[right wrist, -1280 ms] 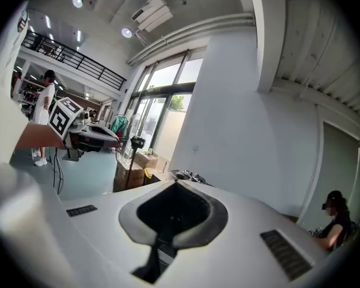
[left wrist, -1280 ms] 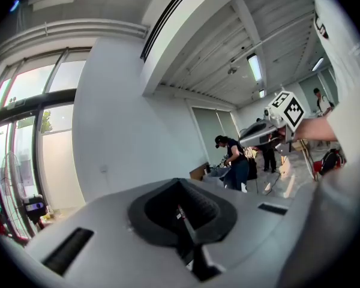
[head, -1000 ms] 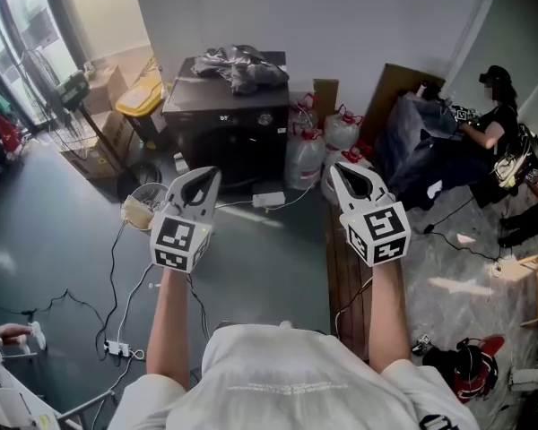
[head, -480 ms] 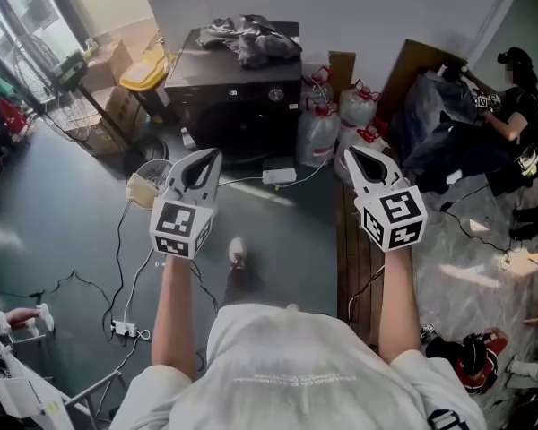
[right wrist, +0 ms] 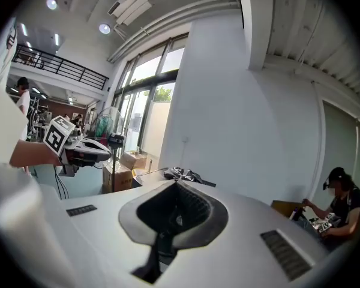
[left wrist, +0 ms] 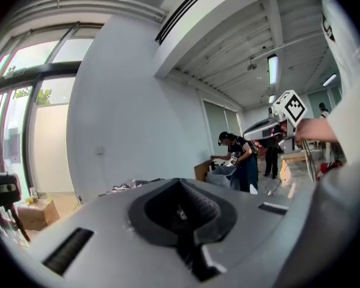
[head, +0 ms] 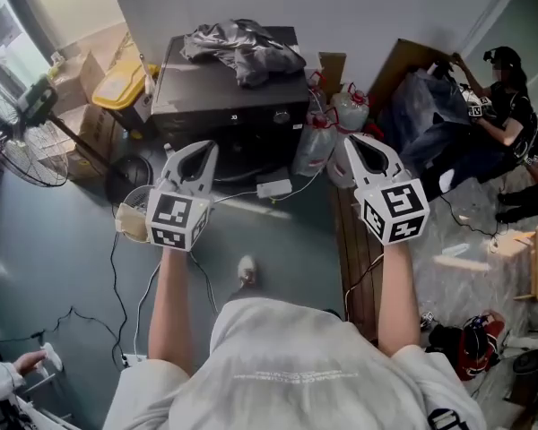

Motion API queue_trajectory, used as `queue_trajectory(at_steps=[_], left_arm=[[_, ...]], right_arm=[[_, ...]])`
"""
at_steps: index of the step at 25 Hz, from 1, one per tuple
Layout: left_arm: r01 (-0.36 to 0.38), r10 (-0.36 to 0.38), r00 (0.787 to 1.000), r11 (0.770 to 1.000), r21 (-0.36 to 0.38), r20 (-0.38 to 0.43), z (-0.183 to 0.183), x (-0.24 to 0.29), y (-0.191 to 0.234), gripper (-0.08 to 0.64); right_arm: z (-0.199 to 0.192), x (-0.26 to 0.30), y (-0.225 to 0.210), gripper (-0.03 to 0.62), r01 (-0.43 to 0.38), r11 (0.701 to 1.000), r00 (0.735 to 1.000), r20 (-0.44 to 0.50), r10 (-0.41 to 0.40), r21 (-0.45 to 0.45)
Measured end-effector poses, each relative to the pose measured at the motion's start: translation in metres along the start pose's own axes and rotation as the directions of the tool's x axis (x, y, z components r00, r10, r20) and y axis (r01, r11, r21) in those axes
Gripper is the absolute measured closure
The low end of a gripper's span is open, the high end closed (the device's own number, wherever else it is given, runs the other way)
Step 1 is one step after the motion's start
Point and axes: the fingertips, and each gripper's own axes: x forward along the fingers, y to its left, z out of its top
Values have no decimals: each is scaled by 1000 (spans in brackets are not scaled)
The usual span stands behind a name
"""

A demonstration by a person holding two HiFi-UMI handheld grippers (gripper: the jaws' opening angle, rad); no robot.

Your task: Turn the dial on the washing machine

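At the far left, a standing fan with a round wire cage (head: 22, 150) is seen. Behind it, a brown cardboard box (head: 90, 68) is placed just beside a yellow plastic bin lid (head: 118, 83). The left gripper (head: 200, 153), white with a black-and-white marker cube, is held up over the grey floor (head: 36, 231). Its jaws are pressed together at the tips, and nothing is held between them.

The black box-shaped washing machine (head: 206, 106) is set against the white wall, well ahead of both grippers and touched by neither. A heap of crumpled grey clothing (head: 242, 50) is laid on its top. The small round silver dial (head: 283, 116) is mounted on the right part of its front panel. Clear plastic water jugs with red caps (head: 316, 146) are grouped just right of the machine.

The right gripper (head: 359, 148) is raised about level with the left one, above brown wooden planks (head: 345, 249). Its jaws are likewise closed and empty. At the far right, a person in dark clothes (head: 507, 97) is seated among dark bags.
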Motion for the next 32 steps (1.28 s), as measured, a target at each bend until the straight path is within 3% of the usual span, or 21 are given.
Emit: queue_trajectory(at_steps=[6,12,16,25,32], left_arm=[[38,-38,999,998,-53,-6,-18,43,51,546],[28,-34,998,993,-114,-48,-44,65,65,546],[13,-22,996,994,-108,-88,-51,85,52,546],[-102,91,989,991,-89,-114,-35,129,36,546],[-99,81,981,990,-98,-176,-58,153,41,546]], right_arm=[[8,49,-12,577,51,999,998,-41,-51,-5],[-8,81,-20,577,33,999,997,-63,-34,-16],[-18,92,-37,577,-15,1000,999,-42,14,-17],[-44,133,-89,577,-148,989,989,-20,148,26],[-79,193,-88,575,-197,976,977,-63,203,91]])
